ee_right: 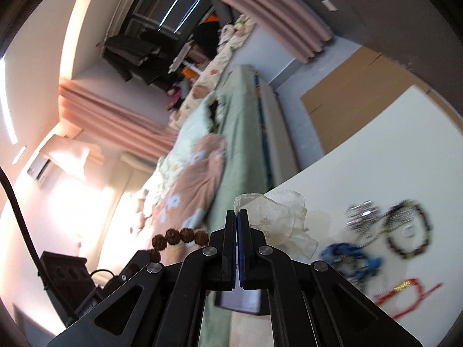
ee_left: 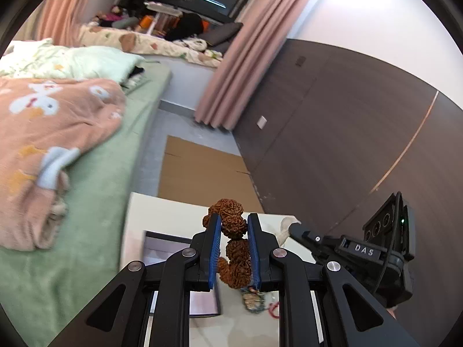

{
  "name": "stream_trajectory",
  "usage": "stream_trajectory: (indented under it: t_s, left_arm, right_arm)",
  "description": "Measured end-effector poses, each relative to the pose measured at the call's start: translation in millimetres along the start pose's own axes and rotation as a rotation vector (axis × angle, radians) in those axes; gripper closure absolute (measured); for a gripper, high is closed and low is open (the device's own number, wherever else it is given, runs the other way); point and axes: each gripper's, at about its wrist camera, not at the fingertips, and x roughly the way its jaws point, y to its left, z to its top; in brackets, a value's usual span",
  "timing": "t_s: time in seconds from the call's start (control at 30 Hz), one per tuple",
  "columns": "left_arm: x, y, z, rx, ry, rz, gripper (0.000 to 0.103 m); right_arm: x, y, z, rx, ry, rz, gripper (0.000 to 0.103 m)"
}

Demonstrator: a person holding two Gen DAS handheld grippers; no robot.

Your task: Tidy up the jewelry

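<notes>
My left gripper (ee_left: 233, 228) is shut on a bracelet of large brown wrinkled seed beads (ee_left: 233, 241), held above the white table (ee_left: 162, 211). The same bracelet (ee_right: 179, 237) shows at the left of the right wrist view. My right gripper (ee_right: 238, 217) is shut on a thin translucent pouch (ee_right: 277, 214), lifted over the table (ee_right: 376, 156); it also shows in the left wrist view (ee_left: 292, 225). Loose jewelry lies on the table: a blue beaded piece (ee_right: 347, 257), a dark bead bracelet (ee_right: 411, 228), a silver piece (ee_right: 361, 211) and a red cord (ee_right: 405, 295).
A dark open box (ee_left: 165, 245) sits on the table under the left gripper. A bed with green sheet (ee_left: 95, 202) and pink blanket (ee_left: 49, 133) stands left of the table. Cardboard (ee_left: 199, 170) lies on the floor beyond. A dark panelled wall (ee_left: 347, 130) is to the right.
</notes>
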Motion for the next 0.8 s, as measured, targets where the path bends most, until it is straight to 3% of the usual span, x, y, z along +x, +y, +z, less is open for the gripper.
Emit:
stream_trajectory:
  t_s: [0.13, 0.23, 0.27, 0.3, 0.37, 0.6, 0.63, 0.73, 0.8]
  left_arm:
    - [-12.4, 10.5, 5.7, -0.006, -0.015, 0.04, 0.084]
    - [-18.7, 14.2, 8.0, -0.007, -0.02, 0.062, 0.084]
    - [-20.4, 13.5, 7.5, -0.003, -0.02, 0.067, 0.084]
    - [-21.6, 12.7, 7.4, 0.003, -0.019, 0.071, 0.084]
    - [-21.6, 11.7, 6.5, 0.009, -0.015, 0.074, 0.084]
    - [-5.6, 8.6, -0.5, -0.004, 0.015, 0.09, 0.084]
    - [-3.9, 8.1, -2.4, -0.001, 0.0, 0.119, 0.079]
    - [11.7, 14.4, -7.8, 0.01, 0.037, 0.21, 0.028]
    - [14.3, 24.4, -13.1, -0.043, 0.047, 0.196, 0.027]
  right_arm:
    - [32.2, 14.6, -12.6, -0.011, 0.053, 0.05, 0.1]
    - [64.5, 23.8, -24.1, -0.022, 0.162, 0.049, 0.098]
    - [72.1, 24.3, -27.4, -0.021, 0.194, 0.039, 0.087]
    - [75.3, 23.1, -28.8, -0.02, 0.206, 0.029, 0.063]
    - [73.0, 20.5, -29.2, -0.021, 0.172, -0.016, 0.043]
    - [38.2, -10.8, -9.8, 0.032, 0.1, -0.093, 0.041]
    - [33.0, -14.9, -7.4, 0.042, 0.094, -0.098, 0.041]
    - [17.8, -21.4, -1.0, 0.049, 0.081, -0.11, 0.041]
    - [5.9, -23.5, 3.1, 0.039, 0.069, -0.124, 0.041]
